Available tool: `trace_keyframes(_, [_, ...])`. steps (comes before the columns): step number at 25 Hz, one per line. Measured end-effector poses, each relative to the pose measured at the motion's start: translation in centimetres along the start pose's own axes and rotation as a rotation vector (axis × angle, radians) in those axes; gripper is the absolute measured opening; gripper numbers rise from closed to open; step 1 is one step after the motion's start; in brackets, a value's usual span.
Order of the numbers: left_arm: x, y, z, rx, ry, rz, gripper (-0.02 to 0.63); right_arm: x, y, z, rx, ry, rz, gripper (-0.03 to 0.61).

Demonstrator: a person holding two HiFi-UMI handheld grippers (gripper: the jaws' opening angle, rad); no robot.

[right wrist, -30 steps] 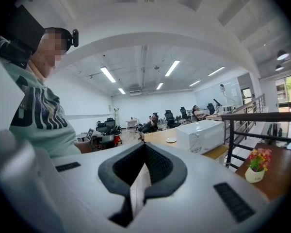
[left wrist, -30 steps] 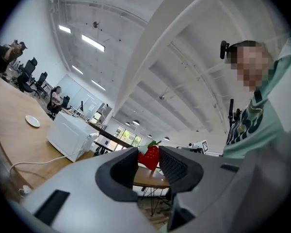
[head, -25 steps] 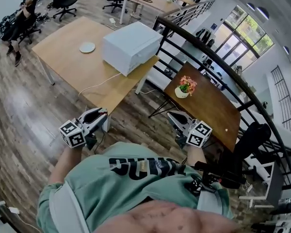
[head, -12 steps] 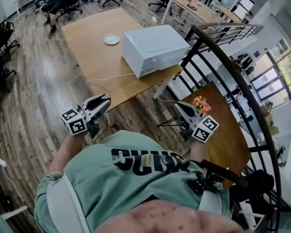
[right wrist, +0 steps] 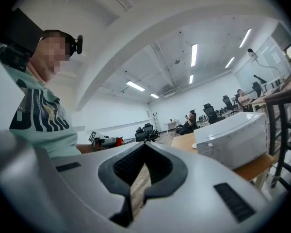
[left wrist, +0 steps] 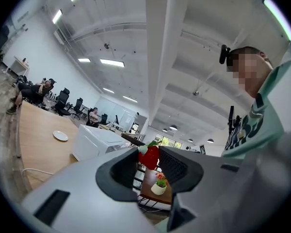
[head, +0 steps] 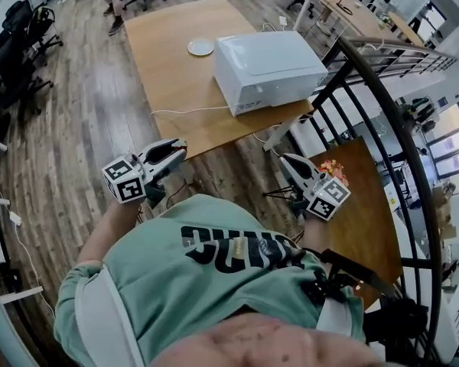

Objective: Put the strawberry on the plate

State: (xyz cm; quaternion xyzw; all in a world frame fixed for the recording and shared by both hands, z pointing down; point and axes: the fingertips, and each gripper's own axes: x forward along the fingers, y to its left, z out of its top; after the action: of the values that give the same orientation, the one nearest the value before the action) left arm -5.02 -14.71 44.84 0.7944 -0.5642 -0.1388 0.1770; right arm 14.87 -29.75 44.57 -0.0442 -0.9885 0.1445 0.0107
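Left gripper view: left gripper point(left wrist: 149, 154) tip-pinches a glossy red strawberry point(left wrist: 149, 158) (right gripper point(right wrist: 144, 146) clenched, empty); a jolt might drop it before the round white plate point(left wrist: 60, 136) at ten o'clock.

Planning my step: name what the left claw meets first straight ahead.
Left claw, gripping the strawberry, would probably meet the black railing beside the white box first; depth is unclear.

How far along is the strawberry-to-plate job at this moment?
Done: the strawberry is picked up and clamped in the left hand-held gripper. In hand: it is held in the air near the person's body, short of the wooden table. Left: the white plate near the table's far end looks empty, so the strawberry has to be brought over and released. The right hand-held gripper is shut and empty.
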Motion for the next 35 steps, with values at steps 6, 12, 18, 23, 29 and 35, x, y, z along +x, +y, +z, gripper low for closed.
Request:
trace_keyframes(6, [-2.0,4.6,0.4,-0.044,-0.021,0.015,0.137,5.9,-0.6,0.1,-0.009,0.046,0.029,0.008])
trace_keyframes(12, [-2.5,13.4,4.5,-0.013,-0.063,-0.047,0.137,15.1,-2.3,2.9,-0.069,0.089,-0.008,0.008])
trace_keyframes(18, [-4.5,20.4,9.4,0.03,-0.102,-0.071,0.137,23.1,-3.2,6.2,-0.139,0.117,-0.026,0.008])
trace_keyframes(23, [-5.4,25.3,10.1,0.011,-0.132,-0.041,0.137,28.7,-5.3,6.6,-0.163,0.171,0.0,0.008])
trace_keyframes(29, [-4.0,27.4,8.5,0.008,-0.175,0.062,0.137,32.4,-10.3,7.7,-0.206,0.193,0.103,0.008])
trace_keyframes(35, [-0.1,30.6,9.3,0.043,-0.2,0.29,0.137,37.1,-19.1,10.2,-0.257,0.179,0.319,0.008])
